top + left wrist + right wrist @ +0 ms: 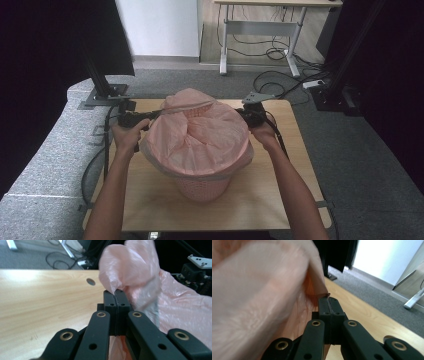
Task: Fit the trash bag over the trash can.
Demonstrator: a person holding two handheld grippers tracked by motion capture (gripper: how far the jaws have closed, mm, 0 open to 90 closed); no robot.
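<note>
Wooden table [280,195], seen from above, carrying a pink perforated basket [202,189] that stands upright near its middle. A thin pink plastic bag [200,140] is draped over the basket mouth; its film covers the rim all round, hangs a little way down the outside wall, and bunches in folds across the opening, with one raised fold at the far side. The left tongs [150,118] meet the bag at the basket's far-left edge, the right tongs [244,113] at its far-right edge, a hand behind each. In the left gripper view the left tongs [116,293] are clenched, a pointed corner of bag film [113,287] pinched between the tips, the rest of the film rising above and spreading to the right over the table. In the right gripper view the right tongs [328,299] are likewise clenched on an edge of the film [322,291], which billows up and to the left.
</note>
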